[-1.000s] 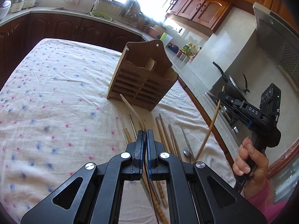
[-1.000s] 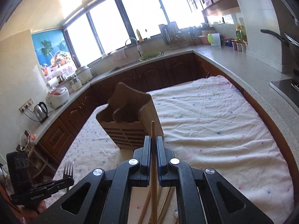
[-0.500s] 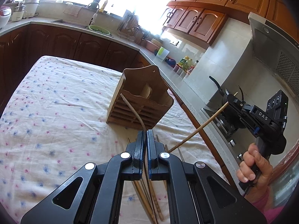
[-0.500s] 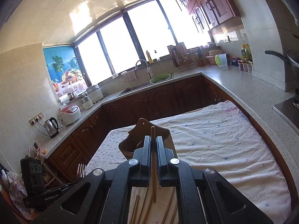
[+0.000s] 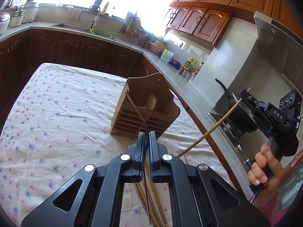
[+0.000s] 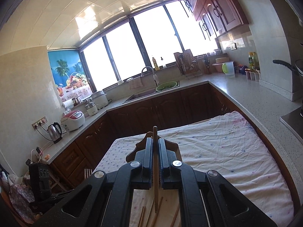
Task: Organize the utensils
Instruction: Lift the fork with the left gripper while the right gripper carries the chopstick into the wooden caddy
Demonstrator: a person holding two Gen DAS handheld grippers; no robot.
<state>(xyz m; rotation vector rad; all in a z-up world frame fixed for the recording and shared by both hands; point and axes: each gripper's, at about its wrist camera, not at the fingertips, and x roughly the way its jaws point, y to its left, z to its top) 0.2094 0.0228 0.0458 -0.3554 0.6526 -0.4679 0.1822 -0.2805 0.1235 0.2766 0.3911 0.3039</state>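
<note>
- Black left gripper (image 5: 145, 138) fingers pinch a thin dark metal fork (image 5: 136, 111), lower centre.
- Black right gripper (image 6: 155, 143) fingers clamp a pale wooden chopstick (image 6: 155, 170).
- Slatted brown wooden utensil holder (image 5: 144, 109) stands mid-frame on the floral tablecloth (image 5: 56, 113).

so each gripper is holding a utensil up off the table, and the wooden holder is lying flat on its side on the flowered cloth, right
Not quite. The wooden holder stands upright on the flowered cloth, its open top facing up, as the left wrist view shows. The rest holds: the left gripper grips a fork, and the right gripper grips a chopstick, both lifted.
</note>
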